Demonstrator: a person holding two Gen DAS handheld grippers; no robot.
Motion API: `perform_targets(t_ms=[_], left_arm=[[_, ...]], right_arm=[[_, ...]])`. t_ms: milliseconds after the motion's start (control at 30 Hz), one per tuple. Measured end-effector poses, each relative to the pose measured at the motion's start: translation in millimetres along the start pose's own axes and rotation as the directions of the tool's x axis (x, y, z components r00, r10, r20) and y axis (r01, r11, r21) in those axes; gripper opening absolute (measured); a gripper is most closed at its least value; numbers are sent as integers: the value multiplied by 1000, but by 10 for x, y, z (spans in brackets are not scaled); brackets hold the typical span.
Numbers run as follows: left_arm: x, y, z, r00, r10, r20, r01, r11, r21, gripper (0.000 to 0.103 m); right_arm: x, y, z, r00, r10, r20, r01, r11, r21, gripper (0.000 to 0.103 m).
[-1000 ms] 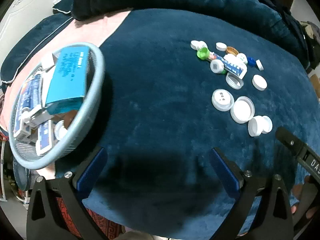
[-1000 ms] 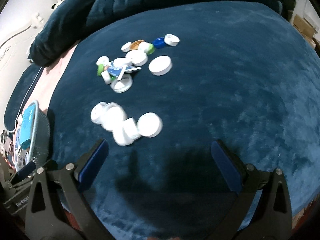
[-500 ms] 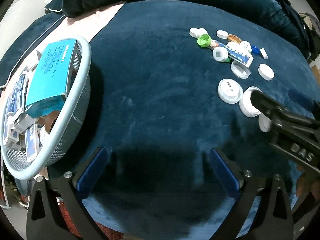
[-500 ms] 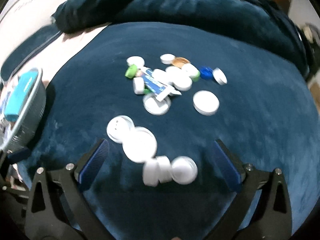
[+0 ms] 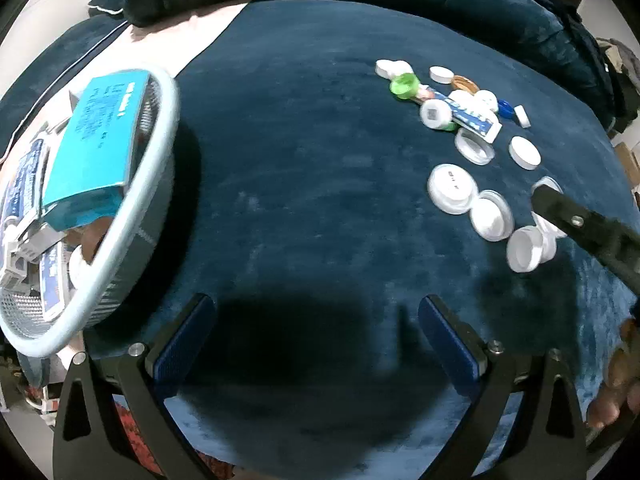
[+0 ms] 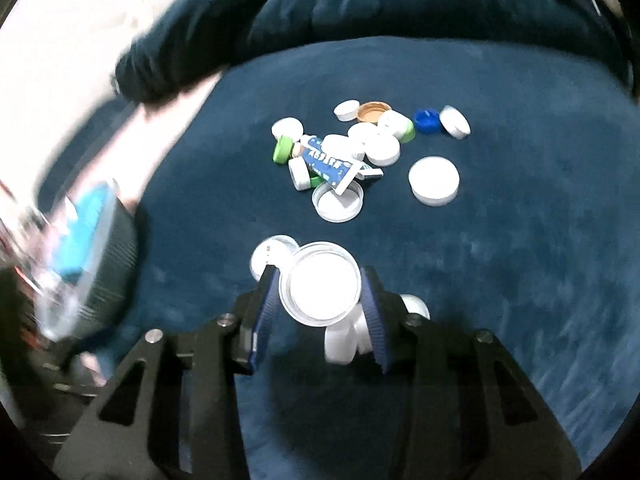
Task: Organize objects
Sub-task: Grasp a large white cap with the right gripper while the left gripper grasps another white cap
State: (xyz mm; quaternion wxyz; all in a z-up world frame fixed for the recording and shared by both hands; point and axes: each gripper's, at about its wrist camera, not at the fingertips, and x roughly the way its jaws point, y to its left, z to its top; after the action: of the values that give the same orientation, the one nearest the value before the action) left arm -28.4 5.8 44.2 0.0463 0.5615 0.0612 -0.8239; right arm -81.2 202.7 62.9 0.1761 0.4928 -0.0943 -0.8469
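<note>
The white lid [image 6: 319,289], an upturned shallow plastic cap, sat on the blue blanket [image 6: 500,240] between the pads of the right gripper [image 6: 320,304], which were closed in on its rim; whether they truly pinched it I could not tell. It looked light, stiff and slick, best gripped across the rim. The left gripper [image 5: 316,340] hung spread wide, holding nothing, near the mesh basket [image 5: 152,184].
</note>
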Motion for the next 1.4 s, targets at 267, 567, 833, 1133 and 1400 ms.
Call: perform_targets(t_ms=[267,567,833,1133,1400], left_arm=[[20,-407,116,996,-83,38,82,996,29,102],[231,-723,406,995,-92,35,95,992,-84,98],[468,-1004,527,999,-34,-25,33,998,-50,85],[320,-771,353,997,-67,-33,65,996,-55,39],[227,-579,268,996,-79,-42,77,995,-57,39]], right_arm=[[-188,-393,-169,999,39,4,-39,978,203,42],[-188,-624,-181,1000,-10,9,8,971,237,43],[-238,-804,-242,1000,-30,10,26,960,278,44],[-278,-836,-283,999,-40,-2,39,954,298,62],[-164,-437,-324,987,-160,-27,162,984,68,78]])
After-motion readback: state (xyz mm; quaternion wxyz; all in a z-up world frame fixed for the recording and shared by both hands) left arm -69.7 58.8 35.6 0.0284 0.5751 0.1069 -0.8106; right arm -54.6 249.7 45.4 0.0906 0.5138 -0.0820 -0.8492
